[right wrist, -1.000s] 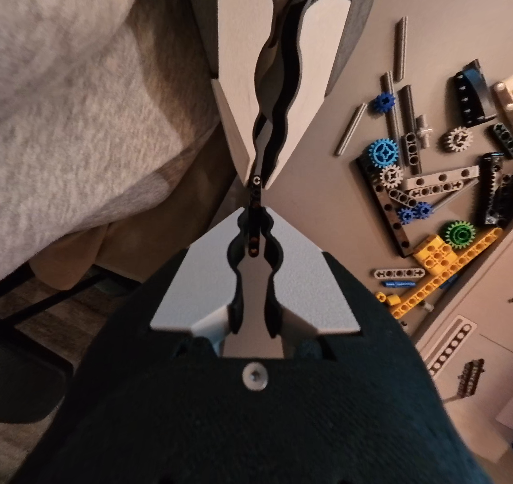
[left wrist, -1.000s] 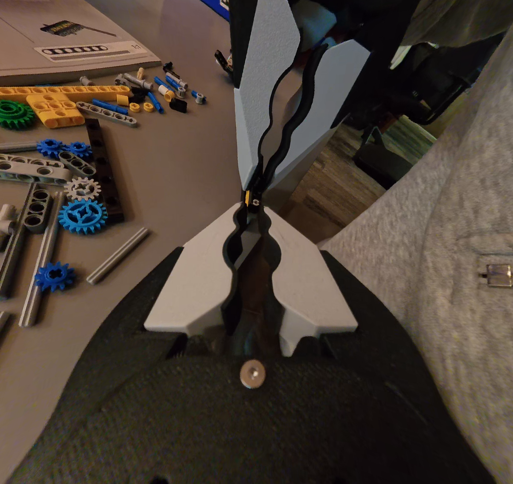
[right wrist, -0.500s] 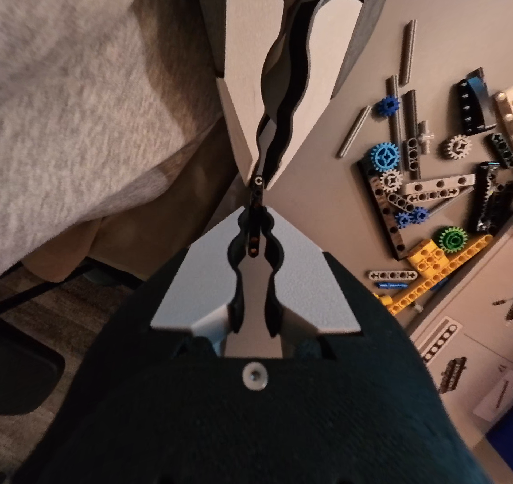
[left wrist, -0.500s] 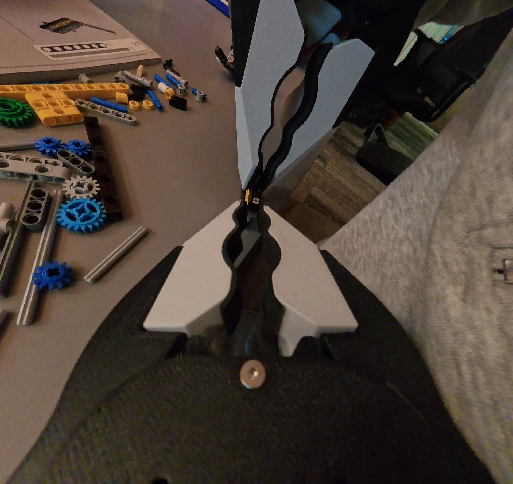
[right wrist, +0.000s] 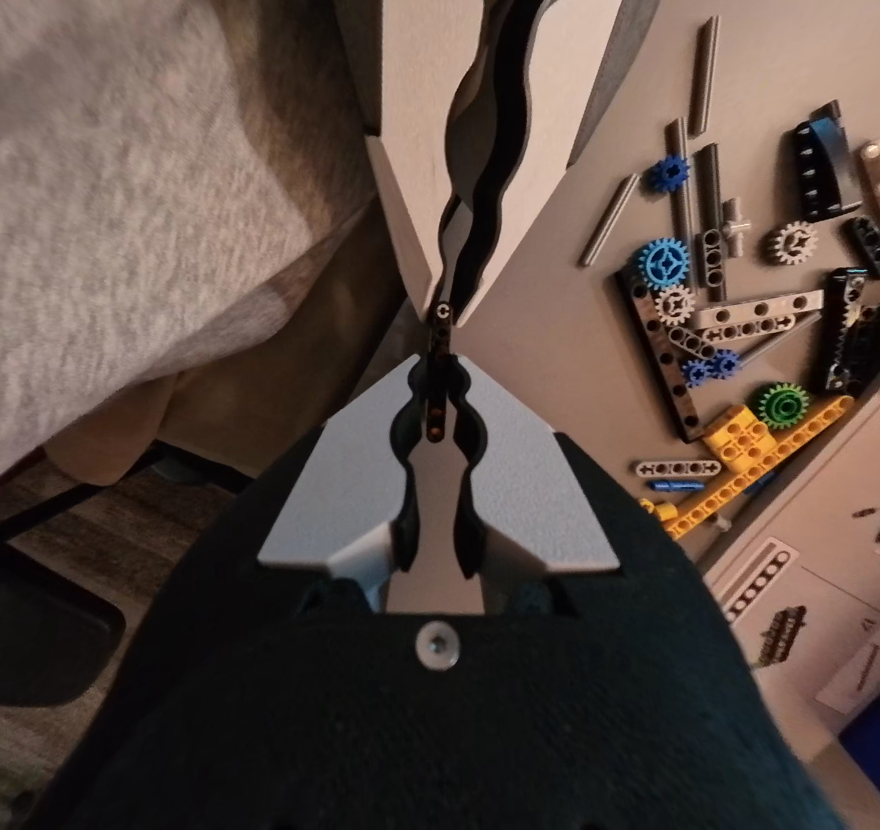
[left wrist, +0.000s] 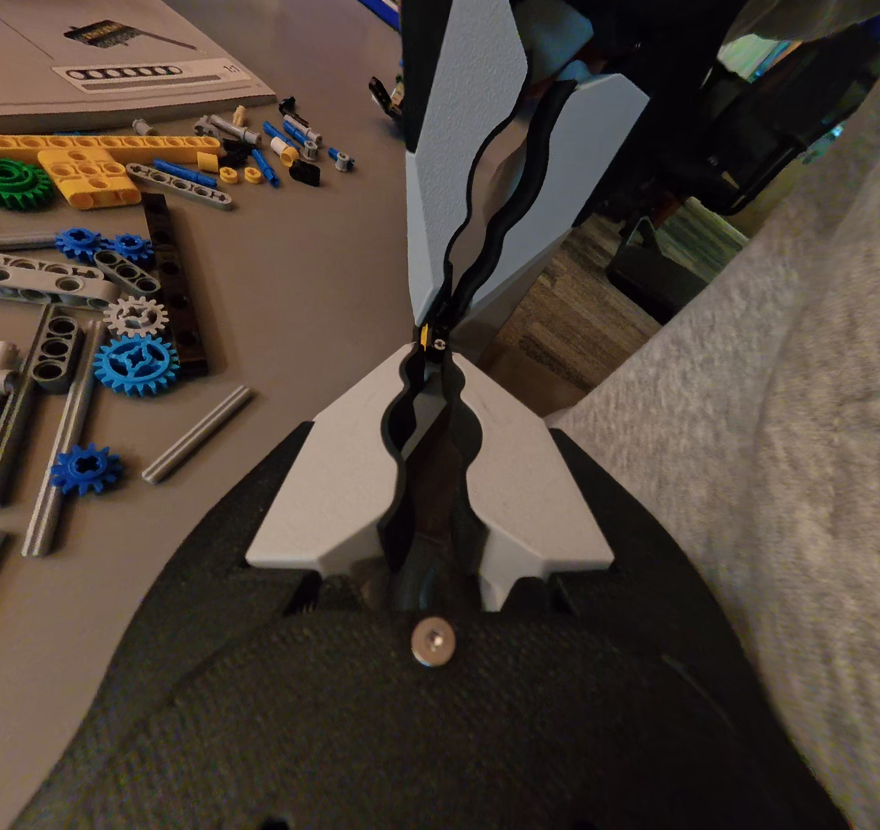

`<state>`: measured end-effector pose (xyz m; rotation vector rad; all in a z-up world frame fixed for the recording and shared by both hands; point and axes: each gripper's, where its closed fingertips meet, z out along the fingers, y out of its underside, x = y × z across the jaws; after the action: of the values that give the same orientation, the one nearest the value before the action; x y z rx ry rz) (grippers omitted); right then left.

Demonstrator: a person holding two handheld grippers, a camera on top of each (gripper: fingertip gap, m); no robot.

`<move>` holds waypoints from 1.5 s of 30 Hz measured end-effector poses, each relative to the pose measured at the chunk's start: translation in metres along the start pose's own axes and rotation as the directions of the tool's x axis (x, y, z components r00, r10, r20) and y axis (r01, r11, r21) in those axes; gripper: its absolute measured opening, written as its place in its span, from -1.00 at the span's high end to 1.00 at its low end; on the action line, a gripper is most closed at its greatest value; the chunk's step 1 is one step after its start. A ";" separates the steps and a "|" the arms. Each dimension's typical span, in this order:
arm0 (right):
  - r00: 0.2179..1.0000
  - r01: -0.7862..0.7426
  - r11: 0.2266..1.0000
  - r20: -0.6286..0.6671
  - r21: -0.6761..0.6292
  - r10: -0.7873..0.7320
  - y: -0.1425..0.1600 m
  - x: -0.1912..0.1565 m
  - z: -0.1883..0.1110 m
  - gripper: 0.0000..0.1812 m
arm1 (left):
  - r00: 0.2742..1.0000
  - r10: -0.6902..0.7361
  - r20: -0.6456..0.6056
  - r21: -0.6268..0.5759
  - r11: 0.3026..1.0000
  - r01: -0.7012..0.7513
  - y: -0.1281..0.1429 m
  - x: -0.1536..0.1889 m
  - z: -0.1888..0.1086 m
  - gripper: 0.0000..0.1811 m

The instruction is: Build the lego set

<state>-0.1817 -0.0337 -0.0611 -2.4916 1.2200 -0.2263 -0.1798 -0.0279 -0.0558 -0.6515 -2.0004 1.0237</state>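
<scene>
A thin black Lego beam with holes [right wrist: 437,407] is held in the air between both grippers, which meet tip to tip over the table's near edge. My right gripper [right wrist: 438,369] is shut on the beam's near part. My left gripper [right wrist: 444,319] comes in from the top of the right wrist view and is shut on the beam's far end. In the left wrist view my left gripper [left wrist: 431,354] pinches the beam's end [left wrist: 437,343], which has a yellow bit beside it. The right gripper [left wrist: 440,321] reaches down from above.
Loose parts lie on the grey table [left wrist: 295,283]: a blue gear [left wrist: 136,363], a yellow beam [left wrist: 109,142], a green gear [left wrist: 21,185], a grey axle [left wrist: 197,433], small pins. An instruction booklet [left wrist: 119,45] lies at the back. A person in grey clothing [left wrist: 738,426] is close on the right. My two grippers' fingertips are within a few centimetres of each other.
Both grippers stay shut tip to tip on the black beam. The pair has shifted and turned only slightly against the table.
</scene>
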 end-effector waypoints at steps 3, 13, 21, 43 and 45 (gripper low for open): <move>1.000 -0.019 0.999 -0.016 0.029 0.019 0.000 0.000 0.000 0.94 | 0.997 -0.061 -0.038 -0.005 0.998 0.061 -0.001 0.001 -0.001 0.93; 0.999 0.010 1.000 -0.044 0.016 -0.009 0.000 0.000 0.000 0.93 | 0.986 -0.150 -0.073 0.036 0.988 0.153 -0.009 0.002 -0.005 0.91; 0.999 0.015 1.000 -0.038 0.003 -0.015 0.001 0.000 0.000 0.93 | 0.947 -0.305 -0.100 -0.019 0.952 0.304 -0.010 -0.001 -0.007 1.00; 0.999 0.029 1.000 -0.041 0.003 -0.029 0.000 0.000 0.000 0.93 | 0.698 -0.694 -0.178 -0.173 0.720 0.672 -0.002 0.007 -0.008 0.93; 0.999 0.029 1.000 -0.041 0.001 -0.029 0.000 0.000 0.000 0.93 | 0.689 -0.702 -0.179 -0.171 0.712 0.681 -0.002 0.008 -0.008 0.93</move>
<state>-0.1819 -0.0337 -0.0613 -2.5162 1.1998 -0.2864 -0.1776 -0.0198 -0.0482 -0.0078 -1.8438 0.3663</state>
